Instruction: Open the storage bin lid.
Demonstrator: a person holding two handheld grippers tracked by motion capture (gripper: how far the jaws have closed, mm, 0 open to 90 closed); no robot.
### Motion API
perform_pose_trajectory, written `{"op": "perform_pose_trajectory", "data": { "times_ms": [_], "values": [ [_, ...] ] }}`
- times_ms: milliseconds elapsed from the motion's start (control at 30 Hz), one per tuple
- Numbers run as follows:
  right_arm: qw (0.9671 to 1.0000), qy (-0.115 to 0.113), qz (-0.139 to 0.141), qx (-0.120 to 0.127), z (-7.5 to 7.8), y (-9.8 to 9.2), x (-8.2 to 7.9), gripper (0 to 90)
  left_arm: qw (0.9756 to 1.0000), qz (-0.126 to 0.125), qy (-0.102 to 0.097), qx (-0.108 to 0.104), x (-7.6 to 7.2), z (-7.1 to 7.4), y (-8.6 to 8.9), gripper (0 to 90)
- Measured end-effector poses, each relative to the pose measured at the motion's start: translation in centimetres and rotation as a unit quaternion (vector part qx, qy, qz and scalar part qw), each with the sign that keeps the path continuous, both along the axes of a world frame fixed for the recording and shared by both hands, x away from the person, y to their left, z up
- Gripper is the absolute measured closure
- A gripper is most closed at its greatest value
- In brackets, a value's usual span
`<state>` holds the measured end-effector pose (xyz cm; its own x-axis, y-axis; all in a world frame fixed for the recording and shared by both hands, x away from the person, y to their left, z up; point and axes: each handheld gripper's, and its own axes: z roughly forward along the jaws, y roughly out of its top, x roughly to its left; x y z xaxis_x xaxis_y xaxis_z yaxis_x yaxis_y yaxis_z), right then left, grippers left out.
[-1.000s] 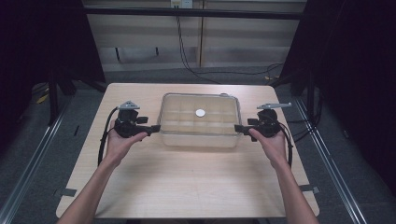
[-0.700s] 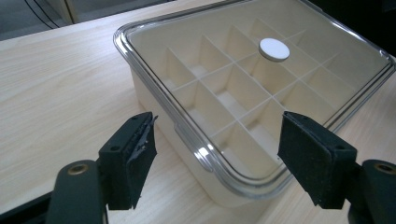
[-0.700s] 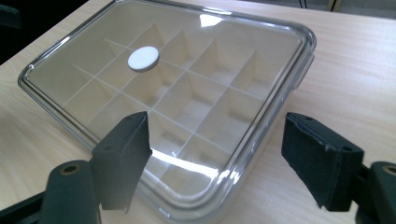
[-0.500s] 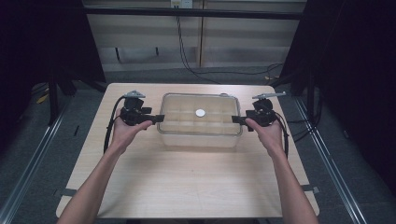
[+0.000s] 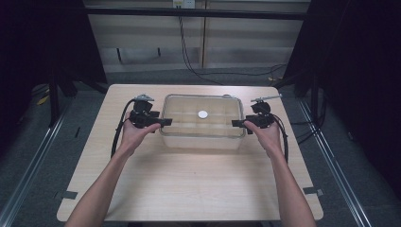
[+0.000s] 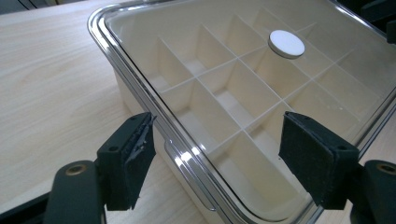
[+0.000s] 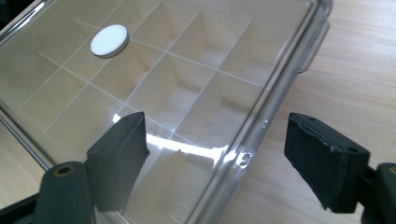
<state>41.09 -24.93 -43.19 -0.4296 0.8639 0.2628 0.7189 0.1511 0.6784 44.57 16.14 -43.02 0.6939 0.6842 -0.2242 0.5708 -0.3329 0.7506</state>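
Straddling opposite short ends of the clear-lidded, cream compartmented plastic box [image 5: 202, 122] mid-tabletop [image 5: 189, 189], left tool [image 5: 166, 121] and right tool [image 5: 236, 123], both open and empty, have advanced farther along the box since a second ago, ready for lid-edge grasping.

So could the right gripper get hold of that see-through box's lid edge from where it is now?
Probably yes. The right gripper has its jaws open on either side of the clear lid's rim at that end of the box, with nothing between them and the edge. No pad touches it yet.

box [image 5: 202, 137] clear, cream dividers | disc [image 5: 203, 114] white | table [image 5: 189, 184] pale wood (grained)
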Motion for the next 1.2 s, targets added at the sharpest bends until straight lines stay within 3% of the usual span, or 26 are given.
{"op": "perform_pose_trajectory", "data": {
  "times_ms": [133, 367, 600, 633, 933, 1067, 1200],
  "values": [
    [1.0000, 0.000, 0.005, -0.003, -0.2, 0.5, 0.1, 19.1, 1.0000, -0.004, 0.008, -0.003, 0.2, -0.3, -0.2, 25.7],
    [0.9999, 0.008, 0.005, -0.004, -1.1, 1.0, 0.8, 13.3, 0.9998, -0.009, 0.016, 0.010, 0.7, -0.7, -0.5, 25.2],
    [1.0000, 0.005, -0.002, 0.005, -1.6, 1.4, 1.1, 9.0, 0.9997, -0.015, 0.012, 0.016, 1.0, -1.1, -0.7, 19.8],
    [1.0000, 0.003, -0.003, 0.003, -1.6, 1.5, 1.2, 8.5, 0.9996, -0.014, 0.022, 0.012, 1.1, -1.2, -0.7, 19.2],
    [1.0000, 0.000, -0.003, 0.000, -1.6, 1.6, 1.3, 7.7, 0.9992, -0.017, 0.035, -0.001, 1.6, -1.6, -1.0, 16.1],
    [1.0000, -0.002, -0.001, 0.006, -1.8, 1.4, 1.3, 7.1, 0.9989, -0.020, 0.041, -0.003, 1.7, -1.7, -1.0, 16.2],
    [0.9998, -0.004, -0.007, 0.018, -2.1, 1.4, 1.4, 6.5, 0.9978, -0.024, 0.058, -0.021, 1.9, -1.8, -0.8, 19.1]
  ]
}}
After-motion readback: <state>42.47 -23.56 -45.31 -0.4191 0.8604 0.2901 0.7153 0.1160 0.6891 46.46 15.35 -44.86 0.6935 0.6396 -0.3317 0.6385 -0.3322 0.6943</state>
